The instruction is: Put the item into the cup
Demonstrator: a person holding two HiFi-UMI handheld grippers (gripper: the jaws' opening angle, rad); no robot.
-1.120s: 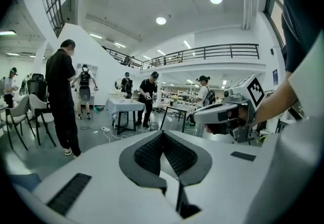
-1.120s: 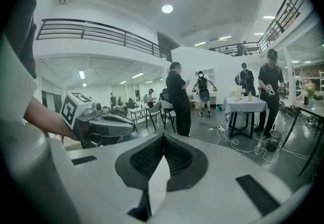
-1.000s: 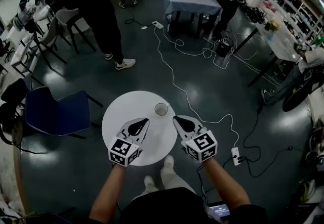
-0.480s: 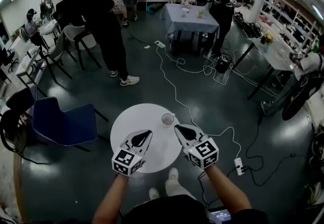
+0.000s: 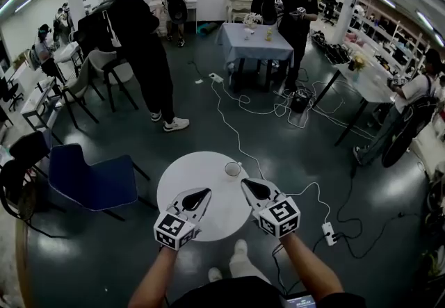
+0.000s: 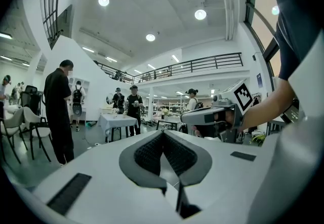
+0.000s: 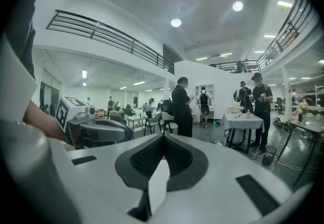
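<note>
The left gripper (image 5: pixel 194 198) and right gripper (image 5: pixel 253 189) are being held above the table (image 5: pixel 181 174) on the near side of the cup (image 5: pixel 232 169), jaws closed on nothing, and no item is being seen near it, so the pick-up is being judged not yet begun, with finding the item needed first.

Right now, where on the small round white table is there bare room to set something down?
The round white table is bare across its left and middle, from the far rim down to the left gripper. Crowded only at the far right edge: the small pale cup stands there, the right gripper on its near side.
</note>
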